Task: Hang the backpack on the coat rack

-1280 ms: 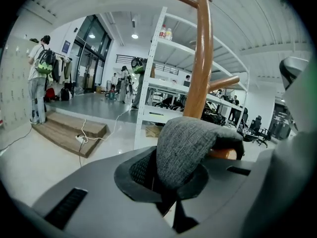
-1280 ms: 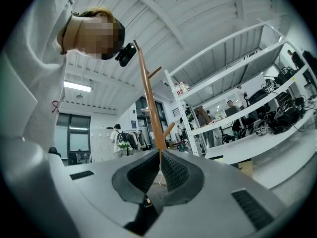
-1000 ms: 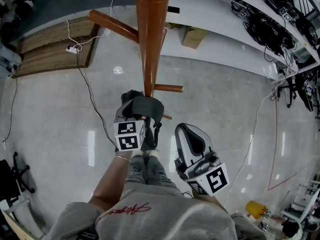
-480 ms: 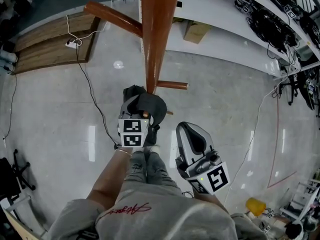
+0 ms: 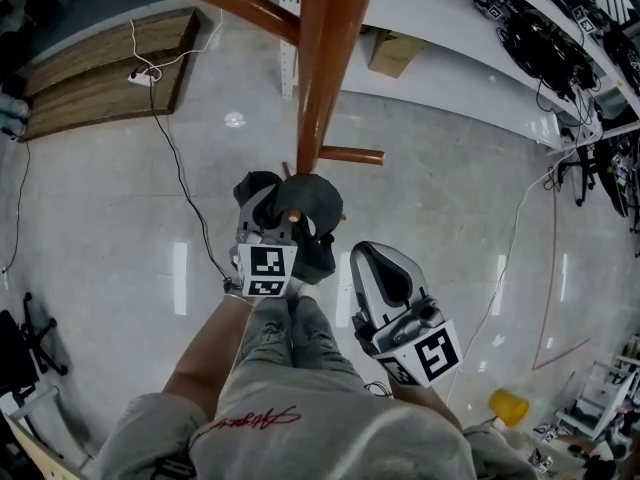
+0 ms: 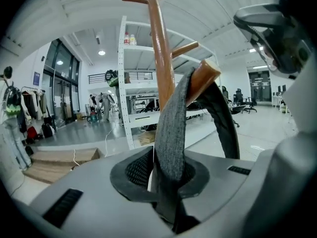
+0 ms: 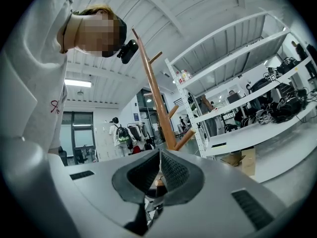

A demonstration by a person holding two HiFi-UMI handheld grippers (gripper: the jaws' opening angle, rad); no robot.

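The wooden coat rack point(image 5: 325, 58) rises in front of me, with a short peg point(image 5: 350, 155) low on its pole. The dark grey backpack point(image 5: 300, 213) hangs below that peg. In the left gripper view its grey strap point(image 6: 171, 133) loops up over the peg's tip point(image 6: 203, 81) and runs down between the jaws. My left gripper point(image 5: 272, 230) is shut on this strap, and its jaws have just eased open slightly with the strap still between them. My right gripper point(image 5: 372, 256) hovers to the right of the backpack, shut with nothing in it point(image 7: 159, 170).
White shelving point(image 5: 450, 38) stands behind the rack, with a cardboard box point(image 5: 392, 53) under it. A wooden platform point(image 5: 110, 78) and a power strip with its cable point(image 5: 145, 76) lie at the far left. A yellow object point(image 5: 508, 406) sits on the floor at the lower right.
The left gripper has sunk a little and rolled, and the backpack's strap now sits closer around the peg. The right gripper has barely shifted.
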